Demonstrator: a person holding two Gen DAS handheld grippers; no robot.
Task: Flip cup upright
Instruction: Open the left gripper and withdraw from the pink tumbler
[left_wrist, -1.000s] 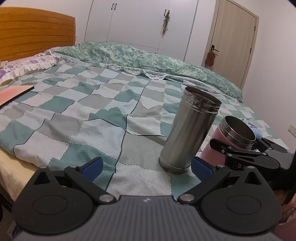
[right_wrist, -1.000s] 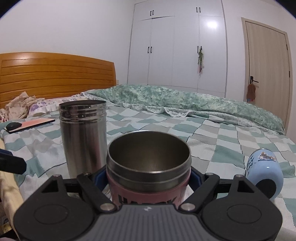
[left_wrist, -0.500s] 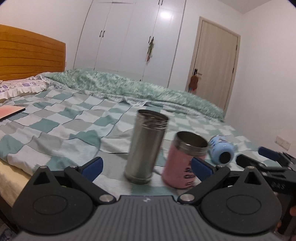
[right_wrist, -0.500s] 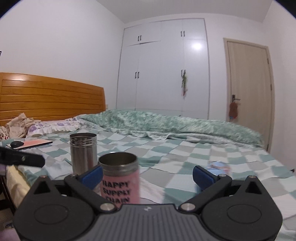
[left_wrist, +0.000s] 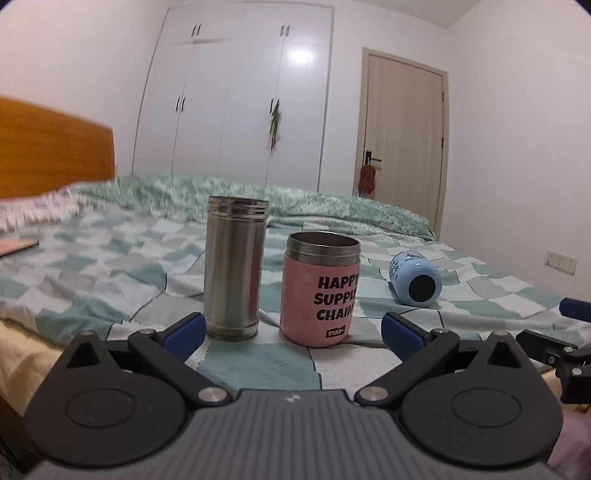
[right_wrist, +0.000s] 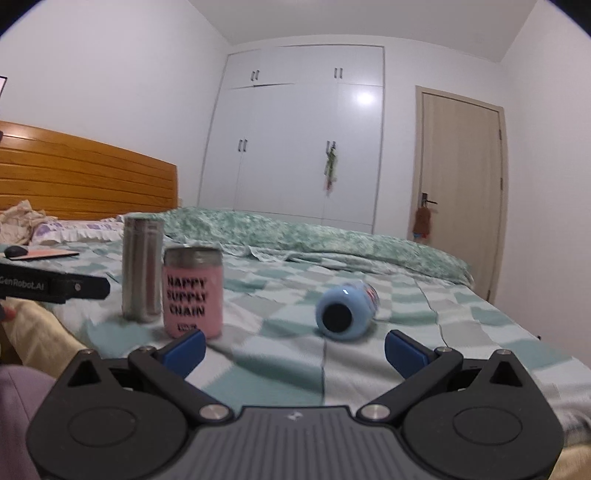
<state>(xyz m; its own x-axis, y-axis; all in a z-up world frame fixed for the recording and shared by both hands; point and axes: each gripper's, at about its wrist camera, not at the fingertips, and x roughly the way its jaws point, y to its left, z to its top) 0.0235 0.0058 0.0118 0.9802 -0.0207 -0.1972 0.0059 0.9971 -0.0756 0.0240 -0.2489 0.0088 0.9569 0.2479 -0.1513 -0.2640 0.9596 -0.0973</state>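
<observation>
Right wrist: both hand-held grippers (right_wrist: 293, 349) (left_wrist: 291, 332) wide apart, empty; blue cup (right_wrist: 347, 310) on side, well apart from pink cup (right_wrist: 192, 291).

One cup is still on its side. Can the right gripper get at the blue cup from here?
Probably yes: the right gripper is open, and only bare blanket lies before the blue cup.

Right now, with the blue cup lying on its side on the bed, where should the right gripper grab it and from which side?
Grip the blue cup across its round body, likely near mid-length. It lies on the quilt, dark end facing the right gripper, whose open jaws already frame it. Come straight forward and low, one jaw on each flank, then tip it up.
</observation>
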